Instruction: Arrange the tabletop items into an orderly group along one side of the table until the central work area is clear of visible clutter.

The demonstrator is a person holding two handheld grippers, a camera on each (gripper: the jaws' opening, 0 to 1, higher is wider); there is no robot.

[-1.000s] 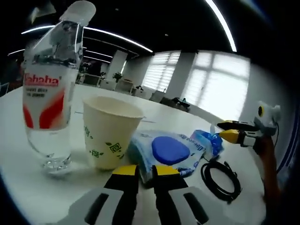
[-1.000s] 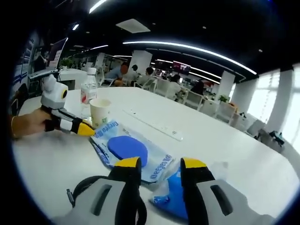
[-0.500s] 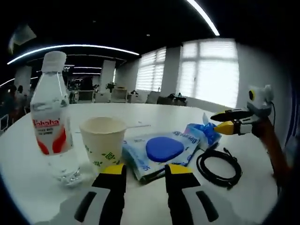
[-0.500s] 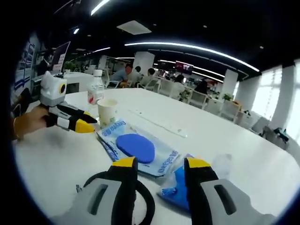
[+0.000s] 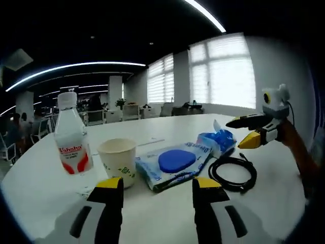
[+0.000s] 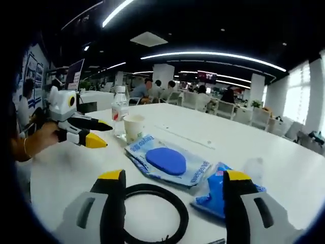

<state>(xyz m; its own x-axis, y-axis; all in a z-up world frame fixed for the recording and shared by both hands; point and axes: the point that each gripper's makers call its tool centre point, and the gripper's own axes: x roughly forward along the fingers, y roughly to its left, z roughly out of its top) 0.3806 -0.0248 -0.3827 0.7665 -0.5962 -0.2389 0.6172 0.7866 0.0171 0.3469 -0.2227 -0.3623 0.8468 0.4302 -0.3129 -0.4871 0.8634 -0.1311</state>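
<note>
On the white table (image 5: 45, 178), a water bottle (image 5: 72, 145), a paper cup (image 5: 118, 161), a wipes pack (image 5: 174, 162), a blue bag (image 5: 217, 142) and a coiled black cable (image 5: 232, 174) lie in a row. The left gripper (image 5: 157, 185) hangs before the cup and wipes pack, jaws spread and empty. The right gripper (image 6: 172, 179) hangs over the cable, jaws spread wide, holding nothing.

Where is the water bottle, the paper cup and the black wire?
water bottle (image 5: 72, 152), left gripper view, on its red and white label.
paper cup (image 5: 118, 161), left gripper view, on the front of its wall.
black cable (image 6: 179, 211), right gripper view, on the right side of its coil.
</note>
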